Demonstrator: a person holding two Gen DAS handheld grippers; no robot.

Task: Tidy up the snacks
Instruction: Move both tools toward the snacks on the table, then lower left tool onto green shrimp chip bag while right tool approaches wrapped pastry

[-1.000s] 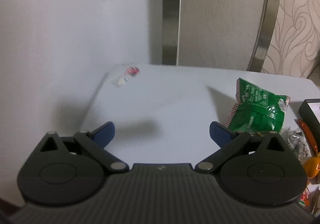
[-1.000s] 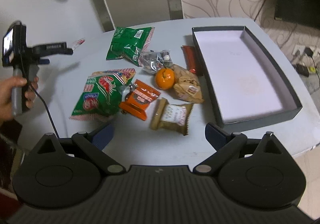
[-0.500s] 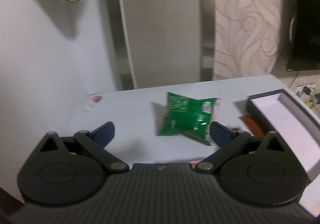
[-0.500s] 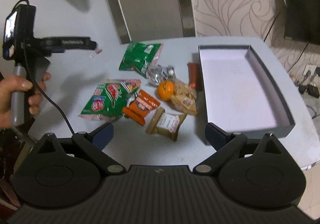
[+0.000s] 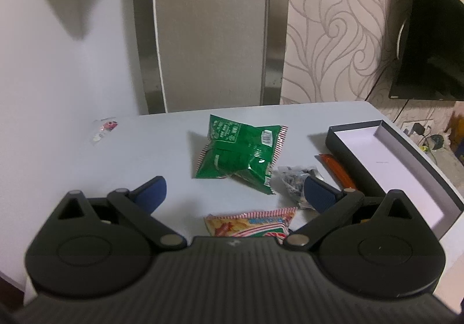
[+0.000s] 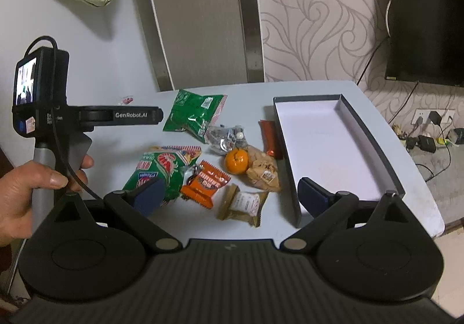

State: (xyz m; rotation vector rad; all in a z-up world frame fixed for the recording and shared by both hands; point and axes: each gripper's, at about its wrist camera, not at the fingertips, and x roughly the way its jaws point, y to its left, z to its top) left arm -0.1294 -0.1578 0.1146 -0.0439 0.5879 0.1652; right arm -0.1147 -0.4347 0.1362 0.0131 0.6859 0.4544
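- The left gripper (image 5: 233,189) hung above the table (image 5: 145,156) with jaws spread and empty, facing the dark green snack bag (image 5: 242,154); a good first step was to lower squarely and pinch a crimped edge.
- The right gripper (image 6: 227,193) was likewise spread and empty, over the loose snacks beside the empty black box (image 6: 333,150).
- Packet labels were too small to read; the orange stick (image 5: 336,169) lay partly hidden behind a fingertip.

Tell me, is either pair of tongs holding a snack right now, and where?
Nothing is held. The left tongs and right tongs both stand open and empty above the table; the box is empty.
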